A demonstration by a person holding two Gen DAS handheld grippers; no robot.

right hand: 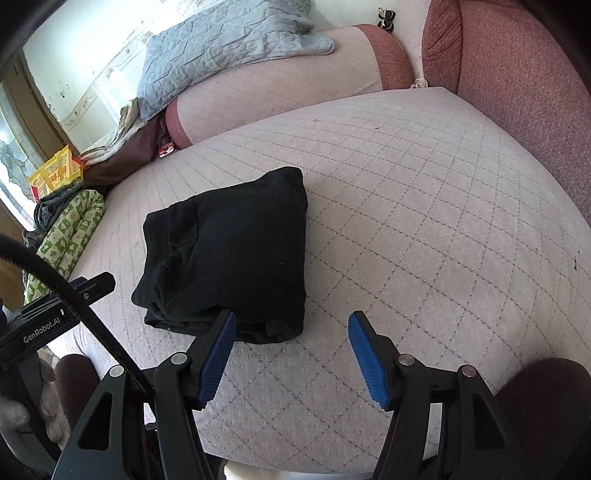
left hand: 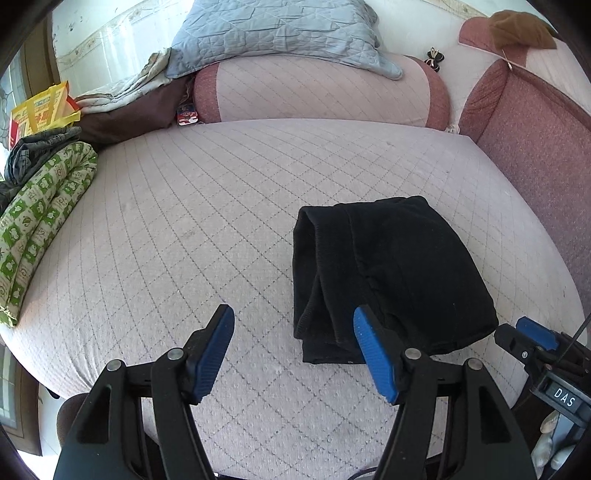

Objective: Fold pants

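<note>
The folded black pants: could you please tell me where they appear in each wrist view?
Left wrist view: the folded black pants lie right of centre, behind the right fingertip.
Right wrist view: the pants lie left of centre, behind the left fingertip.
Shared landmark: the blue-grey quilted pillow on the bolster.

The yellow printed bag [left hand: 40,110] is cut by the left wrist view's edge, its print unreadable. The folded black fabric pants [left hand: 388,273] hide behind one blue-padded finger [left hand: 373,354].
</note>
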